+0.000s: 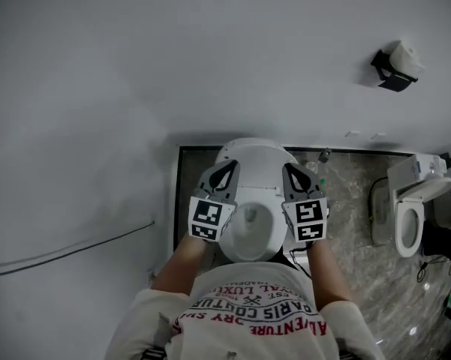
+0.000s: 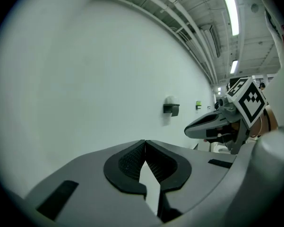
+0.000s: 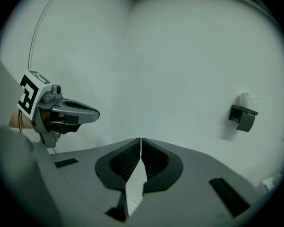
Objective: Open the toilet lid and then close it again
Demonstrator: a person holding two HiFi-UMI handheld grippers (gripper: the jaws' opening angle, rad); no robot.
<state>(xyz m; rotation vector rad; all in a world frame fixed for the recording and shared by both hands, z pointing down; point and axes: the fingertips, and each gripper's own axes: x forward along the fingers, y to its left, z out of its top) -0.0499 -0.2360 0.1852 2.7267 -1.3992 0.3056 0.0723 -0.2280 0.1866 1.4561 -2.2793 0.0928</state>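
Observation:
The white toilet [image 1: 249,156] stands against the wall right below me, and its bowl opening [image 1: 252,220] shows between my two grippers. I cannot tell how the lid stands. My left gripper [image 1: 230,165] hovers over the toilet's left side, shut with nothing between its jaws; in the left gripper view its tips [image 2: 145,142] meet in front of the bare wall. Over the right side hangs my right gripper [image 1: 290,168], also shut and empty, tips [image 3: 141,139] touching. Each gripper shows in the other's view: right gripper [image 2: 194,126], left gripper [image 3: 95,113]. Neither touches the toilet.
A dark holder [image 1: 395,70] with a white roll is fixed to the white wall at the right. A second toilet [image 1: 410,217] stands further right on the marbled floor [image 1: 353,201]. A thin cable [image 1: 67,250] runs along the left. A small bottle [image 1: 323,156] stands near the toilet's back.

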